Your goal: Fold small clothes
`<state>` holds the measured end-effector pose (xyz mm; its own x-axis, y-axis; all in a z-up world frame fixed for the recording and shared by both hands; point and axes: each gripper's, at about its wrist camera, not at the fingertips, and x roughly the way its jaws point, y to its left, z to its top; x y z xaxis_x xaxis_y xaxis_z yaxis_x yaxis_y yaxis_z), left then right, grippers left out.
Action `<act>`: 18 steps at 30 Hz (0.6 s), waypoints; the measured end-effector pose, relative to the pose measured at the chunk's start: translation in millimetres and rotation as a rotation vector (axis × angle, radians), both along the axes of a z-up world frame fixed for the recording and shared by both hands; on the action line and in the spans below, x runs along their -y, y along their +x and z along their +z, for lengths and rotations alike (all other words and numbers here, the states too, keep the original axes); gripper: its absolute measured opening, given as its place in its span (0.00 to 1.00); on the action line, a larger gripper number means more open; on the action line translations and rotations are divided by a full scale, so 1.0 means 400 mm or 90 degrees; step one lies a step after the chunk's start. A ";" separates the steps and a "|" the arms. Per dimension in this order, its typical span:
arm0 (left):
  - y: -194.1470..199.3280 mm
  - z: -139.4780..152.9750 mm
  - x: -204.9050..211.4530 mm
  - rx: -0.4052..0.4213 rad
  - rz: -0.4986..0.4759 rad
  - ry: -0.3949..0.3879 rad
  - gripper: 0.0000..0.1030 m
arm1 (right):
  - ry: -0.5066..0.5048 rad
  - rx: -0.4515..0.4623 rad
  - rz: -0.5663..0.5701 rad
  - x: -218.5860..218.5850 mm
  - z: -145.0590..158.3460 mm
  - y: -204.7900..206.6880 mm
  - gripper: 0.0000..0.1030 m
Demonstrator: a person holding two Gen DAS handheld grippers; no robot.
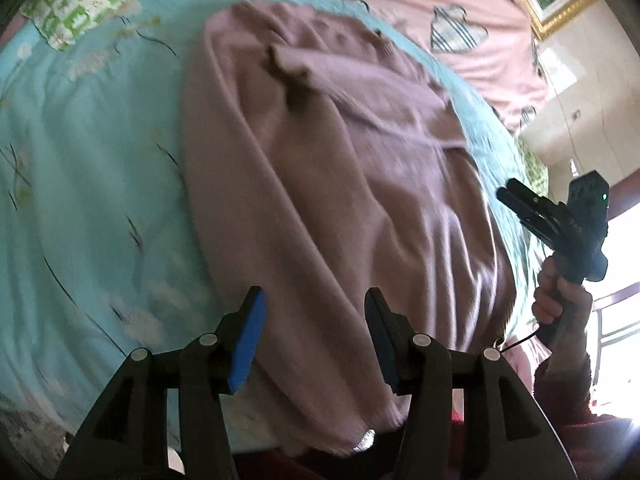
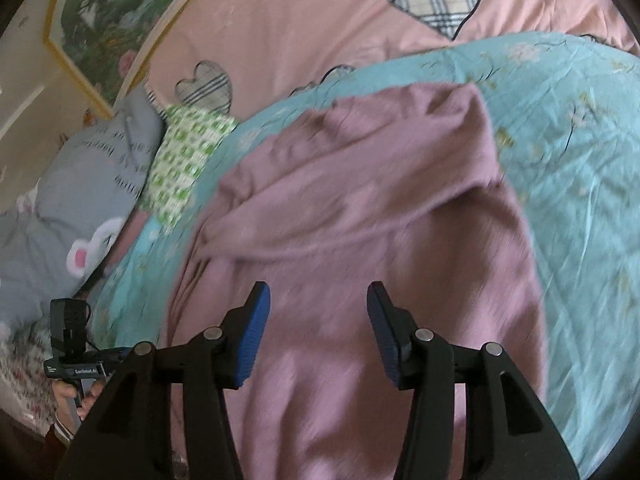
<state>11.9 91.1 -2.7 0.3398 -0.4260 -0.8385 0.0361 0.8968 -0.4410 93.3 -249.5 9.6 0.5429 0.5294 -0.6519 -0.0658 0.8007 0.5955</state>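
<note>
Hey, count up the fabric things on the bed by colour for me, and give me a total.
Mauve garment: 1
Turquoise sheet: 1
Pink heart quilt: 1
Green checked cloth: 1
Grey pillow: 1
Total: 5

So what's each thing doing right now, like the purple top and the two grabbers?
Mauve garment: lying on the bed, one part folded over, wrinkled, not held.
Left gripper: open, nothing between its pads.
Right gripper: open, nothing between its pads.
Light blue floral sheet: spread flat under the garment.
Green checked cloth: lying at the sheet's edge.
Grey pillow: lying on the bed beside the green cloth.
</note>
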 end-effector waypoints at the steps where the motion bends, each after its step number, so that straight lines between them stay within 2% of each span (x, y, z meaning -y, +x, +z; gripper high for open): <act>1: -0.013 -0.003 0.023 -0.008 -0.008 0.004 0.50 | 0.005 -0.003 0.006 -0.010 -0.004 -0.017 0.50; 4: -0.021 -0.022 0.068 -0.023 -0.020 0.035 0.55 | 0.016 -0.011 0.012 -0.034 -0.013 -0.062 0.50; 7: -0.009 -0.040 0.093 -0.034 -0.019 0.062 0.54 | 0.022 -0.018 0.021 -0.055 -0.021 -0.090 0.50; 9: -0.003 -0.046 0.092 -0.035 -0.016 0.070 0.44 | 0.027 -0.021 0.027 -0.067 -0.021 -0.102 0.50; 11: -0.007 -0.044 0.082 -0.027 -0.014 0.077 0.18 | 0.026 -0.016 0.028 -0.068 -0.014 -0.110 0.50; 13: -0.016 -0.038 0.065 -0.015 -0.013 0.072 0.07 | 0.026 -0.010 0.025 -0.066 -0.008 -0.115 0.50; 18: -0.029 0.010 0.015 0.032 0.005 0.038 0.03 | 0.033 -0.009 0.010 -0.052 -0.008 -0.118 0.50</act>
